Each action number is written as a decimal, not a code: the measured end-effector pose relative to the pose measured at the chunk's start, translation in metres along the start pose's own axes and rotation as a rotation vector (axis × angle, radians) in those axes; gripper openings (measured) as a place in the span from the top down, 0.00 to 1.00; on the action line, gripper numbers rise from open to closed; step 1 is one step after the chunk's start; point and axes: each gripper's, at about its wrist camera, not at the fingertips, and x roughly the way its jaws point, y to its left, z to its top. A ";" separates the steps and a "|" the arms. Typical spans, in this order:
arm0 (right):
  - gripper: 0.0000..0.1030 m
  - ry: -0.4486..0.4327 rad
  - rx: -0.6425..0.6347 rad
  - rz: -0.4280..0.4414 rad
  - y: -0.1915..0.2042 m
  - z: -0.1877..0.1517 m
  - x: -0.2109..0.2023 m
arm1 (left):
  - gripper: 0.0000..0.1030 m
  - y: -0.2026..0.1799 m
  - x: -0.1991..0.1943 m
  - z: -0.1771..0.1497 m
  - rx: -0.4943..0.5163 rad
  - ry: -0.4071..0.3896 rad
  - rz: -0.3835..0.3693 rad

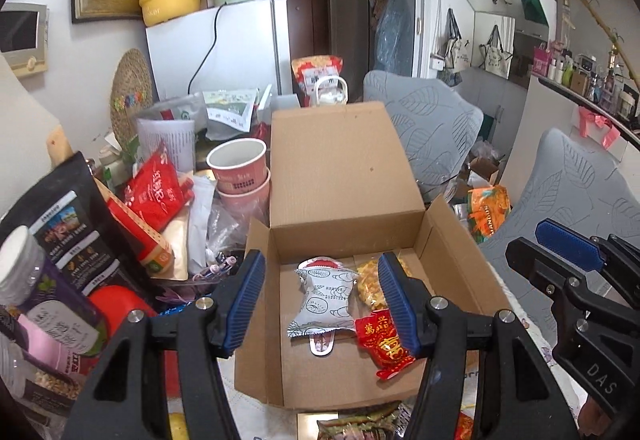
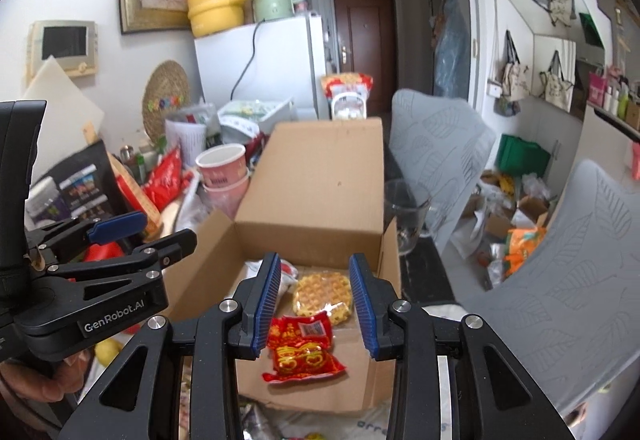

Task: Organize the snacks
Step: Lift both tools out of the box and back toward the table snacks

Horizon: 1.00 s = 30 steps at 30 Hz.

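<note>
An open cardboard box [image 1: 344,232] stands on the table with its lid raised. On its floor lie a grey-white packet [image 1: 324,296], a yellow waffle packet [image 1: 366,278] and a red packet [image 1: 384,348]. My left gripper [image 1: 320,304] hangs above the box's front, open, with nothing between its blue pads. In the right wrist view my right gripper [image 2: 316,308] is open over the box [image 2: 308,236]. The red packet [image 2: 302,352] and waffle packet [image 2: 322,294] lie free below it. Each gripper shows in the other's view, the right gripper [image 1: 524,242] and the left gripper [image 2: 168,228].
Left of the box is a crowded heap: stacked pink paper cups [image 1: 240,172], red pouches [image 1: 154,196], a black pouch [image 1: 76,236]. More snack packets lie at the box's front edge. A glass cup [image 2: 404,216] and grey chairs [image 2: 436,156] stand to the right. A white fridge [image 1: 224,44] is behind.
</note>
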 end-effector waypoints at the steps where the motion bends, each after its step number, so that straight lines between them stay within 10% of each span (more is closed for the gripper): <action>1: 0.61 -0.010 -0.002 -0.001 0.001 0.001 -0.005 | 0.43 0.000 -0.005 0.000 0.000 -0.008 -0.001; 30: 0.28 -0.158 -0.008 -0.034 0.023 -0.046 -0.148 | 0.43 -0.020 -0.138 -0.053 0.059 -0.126 -0.072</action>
